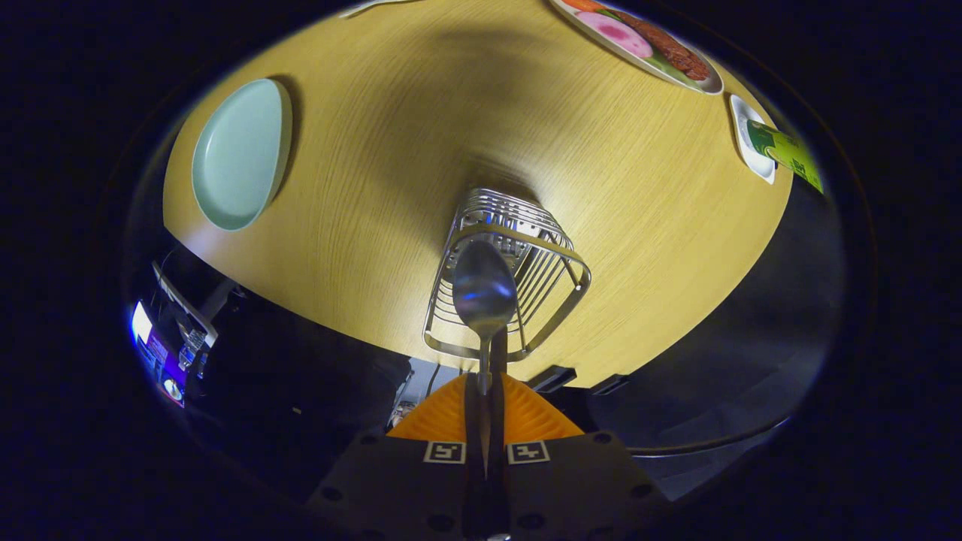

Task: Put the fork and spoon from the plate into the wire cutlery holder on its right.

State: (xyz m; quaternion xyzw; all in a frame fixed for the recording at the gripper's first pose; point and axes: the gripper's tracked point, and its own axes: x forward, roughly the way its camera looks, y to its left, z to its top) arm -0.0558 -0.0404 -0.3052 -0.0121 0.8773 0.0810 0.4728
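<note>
spoon (484, 289) up in the air, bowl forward, handle running back between the two fingers (451, 409) of the gripper (485, 406), which are closed narrow and pinching it. biggest thing first: the round wooden table (391, 188) spreads out below, and the gripper hangs near its close edge, so a slip here could send the spoon off the table, not just onto it. next, the pale green plate (240, 154) sits well off to the left and looks bare, no fork to be seen on it. then the wire cutlery holder (511, 270), just ahead of the fingers, its open mouth right under the spoon's bowl. the risk as i read it: the bowl catches the near rim or a wire, the light holder tips or skids. and the grip is on a thin handle, so it may swivel as it's lowered.
</note>
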